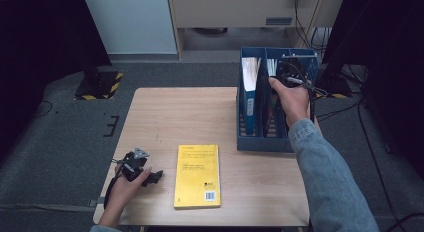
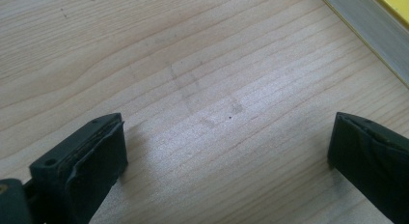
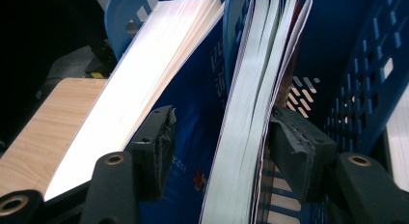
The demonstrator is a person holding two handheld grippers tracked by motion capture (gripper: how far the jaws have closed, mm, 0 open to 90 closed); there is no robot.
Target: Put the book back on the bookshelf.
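Observation:
A yellow book lies flat near the table's front edge; its edge shows at the corner of the left gripper view. My left gripper rests on the table left of it, open over bare wood. A blue file holder stands at the right with books upright in it. My right gripper reaches into its top. Its jaws straddle a white-paged book: the right jaw touches it, the left jaw stands a gap away against a blue cover.
A thicker book leans in the holder's left compartment. The holder's perforated wall is close on the right. Bare tabletop stretches behind the yellow book. Cables trail past the holder off the table's right side.

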